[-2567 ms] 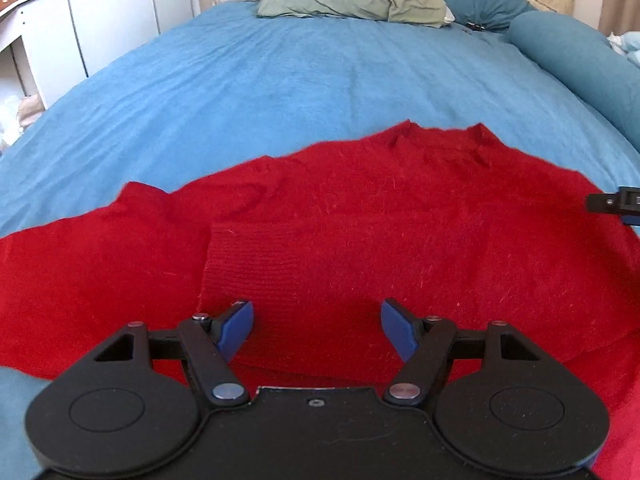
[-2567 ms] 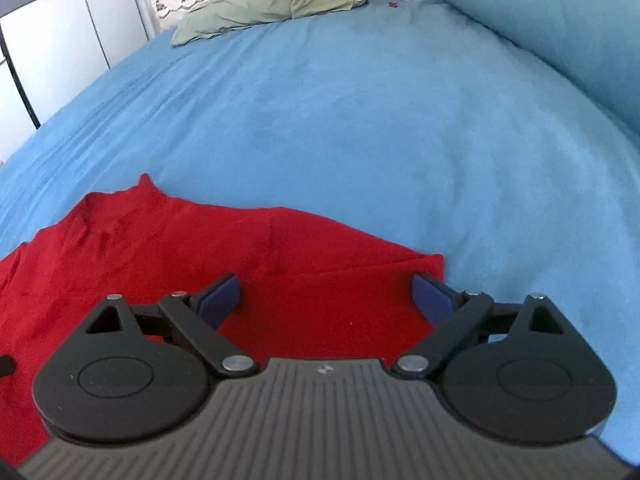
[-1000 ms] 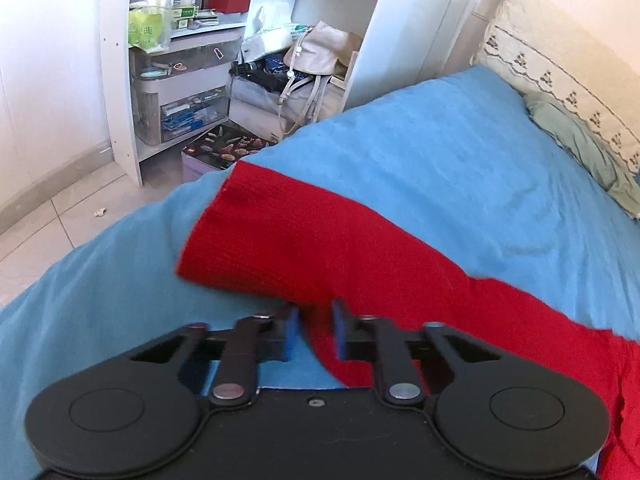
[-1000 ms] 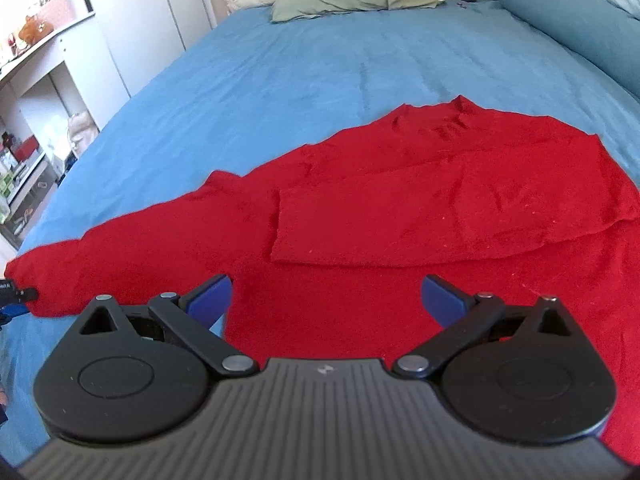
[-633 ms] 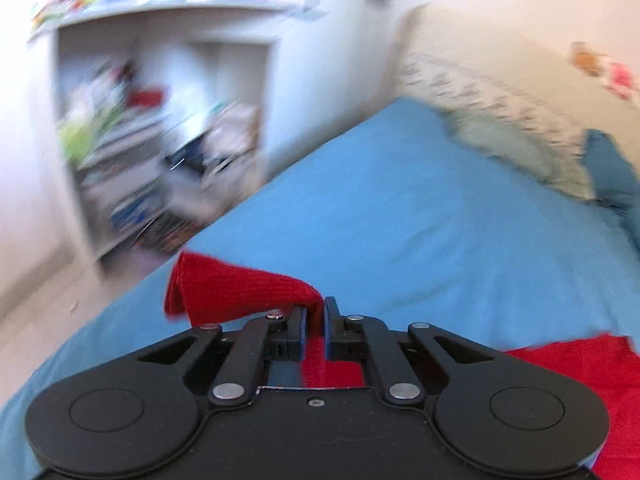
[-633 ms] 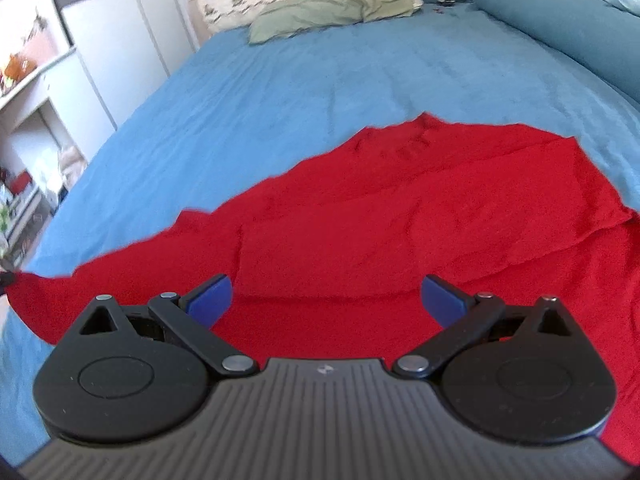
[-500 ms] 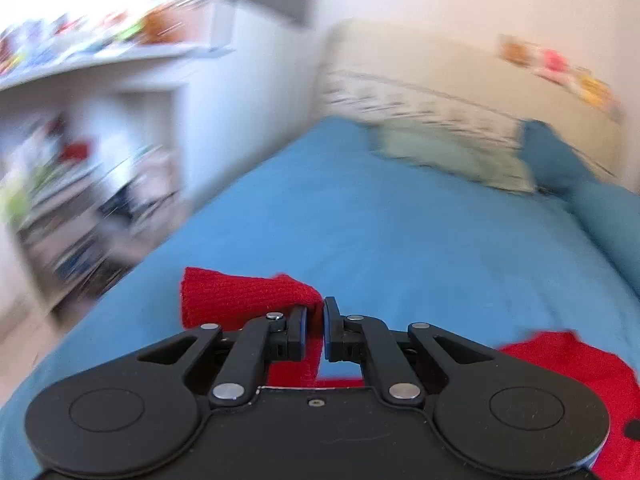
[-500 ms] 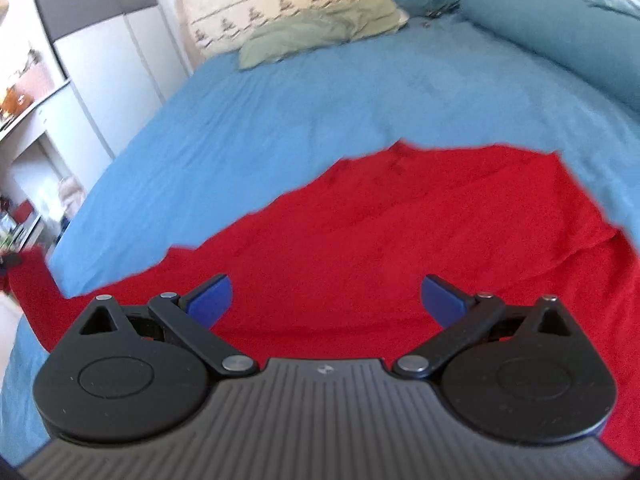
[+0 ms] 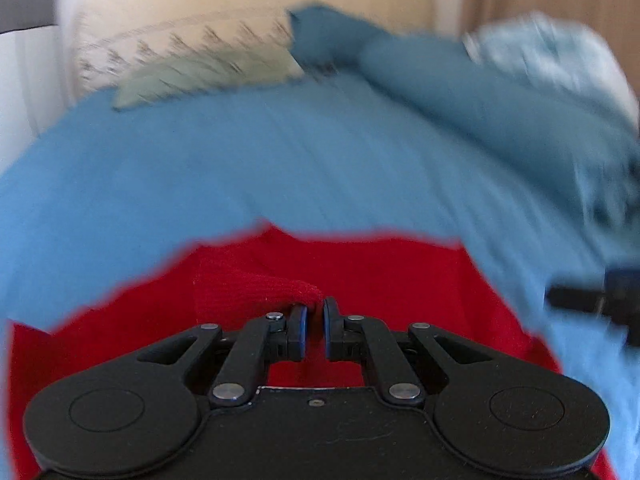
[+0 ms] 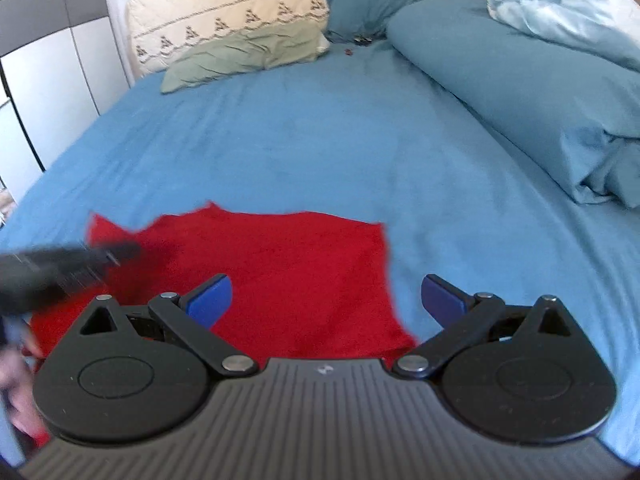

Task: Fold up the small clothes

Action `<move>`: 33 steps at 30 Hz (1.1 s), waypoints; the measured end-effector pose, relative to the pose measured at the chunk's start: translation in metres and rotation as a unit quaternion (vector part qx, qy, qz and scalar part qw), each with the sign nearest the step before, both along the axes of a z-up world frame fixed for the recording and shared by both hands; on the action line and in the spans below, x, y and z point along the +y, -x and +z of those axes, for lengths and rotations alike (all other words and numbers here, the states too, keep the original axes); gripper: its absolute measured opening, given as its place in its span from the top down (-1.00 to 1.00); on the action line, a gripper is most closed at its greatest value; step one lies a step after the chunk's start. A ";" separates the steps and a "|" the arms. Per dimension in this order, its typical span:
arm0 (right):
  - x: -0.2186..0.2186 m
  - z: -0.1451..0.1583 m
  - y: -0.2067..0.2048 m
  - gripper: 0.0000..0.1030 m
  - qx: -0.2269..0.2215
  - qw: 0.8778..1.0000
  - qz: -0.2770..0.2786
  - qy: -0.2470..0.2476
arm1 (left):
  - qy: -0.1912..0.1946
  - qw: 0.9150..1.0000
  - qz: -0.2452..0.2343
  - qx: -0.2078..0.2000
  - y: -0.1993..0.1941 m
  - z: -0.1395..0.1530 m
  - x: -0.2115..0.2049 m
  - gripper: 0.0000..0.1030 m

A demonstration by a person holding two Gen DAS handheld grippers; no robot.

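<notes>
A red knit sweater (image 9: pixel 400 276) lies spread on the blue bedspread (image 9: pixel 240 168). My left gripper (image 9: pixel 314 312) is shut on the sweater's ribbed sleeve cuff (image 9: pixel 256 284) and holds it over the sweater's body. The view is blurred by motion. In the right wrist view the sweater (image 10: pixel 288 264) lies below my right gripper (image 10: pixel 326 294), which is open and empty above the sweater's right edge. The left gripper (image 10: pixel 60 268) shows there as a dark blur at the left. The right gripper's edge (image 9: pixel 592 296) shows at the right of the left wrist view.
A green pillow (image 10: pixel 248 54) and a cream embroidered pillow (image 10: pixel 224 20) lie at the head of the bed. A rolled blue duvet (image 10: pixel 520 76) runs along the right side, with pale blue bedding (image 10: pixel 560 4) on it. White cupboards (image 10: pixel 48 72) stand at the left.
My left gripper shut on the sleeve cuff and has swung it right, from the bed's left edge to over the sweater's body. My right gripper shifted right, still open.
</notes>
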State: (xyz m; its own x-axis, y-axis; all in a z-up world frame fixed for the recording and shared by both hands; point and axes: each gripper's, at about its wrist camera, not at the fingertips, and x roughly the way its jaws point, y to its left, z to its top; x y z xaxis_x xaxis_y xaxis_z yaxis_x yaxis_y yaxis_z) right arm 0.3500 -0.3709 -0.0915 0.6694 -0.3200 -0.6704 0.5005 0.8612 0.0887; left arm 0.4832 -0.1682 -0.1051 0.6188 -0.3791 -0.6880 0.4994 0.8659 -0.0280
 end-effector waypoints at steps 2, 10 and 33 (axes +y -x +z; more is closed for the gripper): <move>-0.021 -0.011 0.005 -1.00 0.007 1.000 0.004 -0.012 | -0.023 1.000 -0.012 0.014 0.002 -0.022 -0.016 0.75; -0.044 -0.032 0.004 -1.00 0.014 0.998 0.048 -0.030 | -0.053 0.998 -0.019 0.008 0.025 -0.028 -0.011 -0.40; 0.008 -0.083 -0.097 0.17 0.037 0.989 0.118 -0.075 | -0.088 0.971 0.214 0.052 0.013 -0.028 0.189 -0.44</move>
